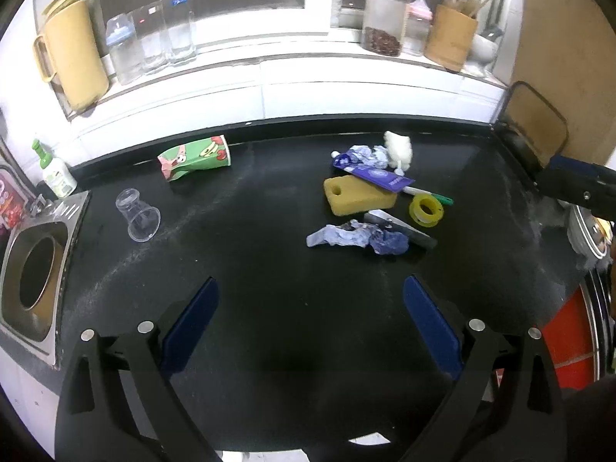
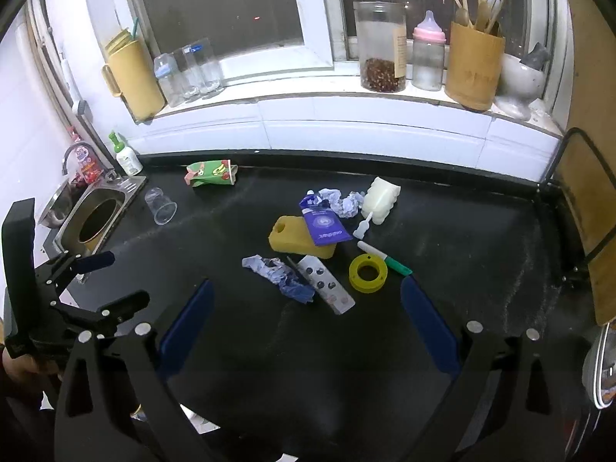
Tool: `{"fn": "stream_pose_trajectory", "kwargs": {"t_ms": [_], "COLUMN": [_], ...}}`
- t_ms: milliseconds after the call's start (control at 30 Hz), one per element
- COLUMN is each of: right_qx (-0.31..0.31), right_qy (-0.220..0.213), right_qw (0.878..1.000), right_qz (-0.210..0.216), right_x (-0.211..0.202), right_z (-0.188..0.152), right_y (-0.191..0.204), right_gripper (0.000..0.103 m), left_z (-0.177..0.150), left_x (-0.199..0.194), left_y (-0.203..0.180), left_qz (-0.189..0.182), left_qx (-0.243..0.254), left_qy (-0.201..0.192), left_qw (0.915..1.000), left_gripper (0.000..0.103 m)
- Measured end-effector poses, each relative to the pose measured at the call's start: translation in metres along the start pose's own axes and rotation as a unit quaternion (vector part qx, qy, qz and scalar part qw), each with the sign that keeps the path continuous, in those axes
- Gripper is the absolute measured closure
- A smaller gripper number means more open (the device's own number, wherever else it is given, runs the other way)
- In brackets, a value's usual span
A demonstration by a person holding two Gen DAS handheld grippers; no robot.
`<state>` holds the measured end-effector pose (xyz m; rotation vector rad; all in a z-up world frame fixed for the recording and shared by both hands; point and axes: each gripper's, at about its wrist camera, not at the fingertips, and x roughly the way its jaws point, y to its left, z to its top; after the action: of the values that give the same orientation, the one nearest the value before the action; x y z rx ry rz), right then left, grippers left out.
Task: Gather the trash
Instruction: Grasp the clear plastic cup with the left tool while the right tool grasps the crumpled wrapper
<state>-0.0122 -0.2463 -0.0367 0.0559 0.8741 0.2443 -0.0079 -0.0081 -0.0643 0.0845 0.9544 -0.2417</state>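
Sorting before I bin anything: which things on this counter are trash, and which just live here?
Trash: crushed carton, plastic cup, crumpled paper, blister pack, purple tube.

Lying about: sponge, tape roll, pen, bottle brush.

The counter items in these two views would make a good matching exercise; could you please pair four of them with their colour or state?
Things:
1. sponge
2. plastic cup
3. tape roll
4. paper cup

States:
A. clear, lying on its side near the sink
B. yellow ring, lying flat
C. crushed, green cartoon print, by the back wall
D. yellow block, purple tube resting on it

Pairs: 1-D, 2-A, 3-B, 4-C
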Motion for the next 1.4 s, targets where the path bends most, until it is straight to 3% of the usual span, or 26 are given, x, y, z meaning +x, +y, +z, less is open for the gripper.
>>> {"fn": "stream_pose_trajectory", "kwargs": {"t_ms": [300, 500, 600, 800, 1000, 1233, 1300, 1333, 1367, 1400], "right_qx": [-0.012, 0.006, 0.031, 0.044, 0.053, 0.08, 0.088, 0.09, 0.092, 0.093], "right_qy": [0.036, 0.06, 0.079, 0.108, 0.13, 0.162, 0.172, 0.174, 0.174, 0.175], "right_qw": [0.999, 0.998, 0.996, 0.993, 0.99, 0.983, 0.981, 0.98, 0.98, 0.98], "right_qz": [0.026, 0.034, 0.028, 0.0, -0.021, -0.029, -0.027, -0.029, -0.026, -0.025], "right_x": [0.06, 0.122, 0.158, 0.227, 0.269, 0.305, 0.311, 0.313, 0.313, 0.313], "right_z": [0.023, 0.048, 0.06, 0.077, 0.089, 0.089, 0.088, 0.087, 0.087, 0.087], "right_y": [-0.002, -0.005, -0.017, -0.035, -0.045, -0.055, -0.058, -0.06, -0.061, -0.061], "right_gripper": [0.009, 0.01, 0.018, 0.019, 0.023, 0.036, 0.046, 0.058, 0.07, 0.071], "left_z": [0.005, 0.011, 0.014, 0.022, 0.036, 0.054, 0.059, 0.06, 0.062, 0.064], "left_x": [0.027, 0.054, 0.073, 0.121, 0.174, 0.214, 0.222, 0.224, 0.227, 0.228], "left_y": [0.048, 0.109, 0.142, 0.21, 0.257, 0.266, 0.266, 0.265, 0.265, 0.264], "left_qz": [0.04, 0.076, 0.086, 0.111, 0.119, 0.115, 0.112, 0.109, 0.103, 0.097], "left_qx": [-0.044, -0.077, -0.094, -0.122, -0.131, -0.11, -0.107, -0.107, -0.108, -0.107], "left_qy": [0.011, 0.016, 0.014, 0.01, 0.02, 0.019, 0.018, 0.018, 0.02, 0.022], "left_qw": [0.9982, 0.994, 0.9917, 0.9862, 0.984, 0.9871, 0.9878, 0.9881, 0.9887, 0.9892], "left_gripper": [0.009, 0.009, 0.009, 0.009, 0.009, 0.01, 0.01, 0.014, 0.023, 0.031]}}
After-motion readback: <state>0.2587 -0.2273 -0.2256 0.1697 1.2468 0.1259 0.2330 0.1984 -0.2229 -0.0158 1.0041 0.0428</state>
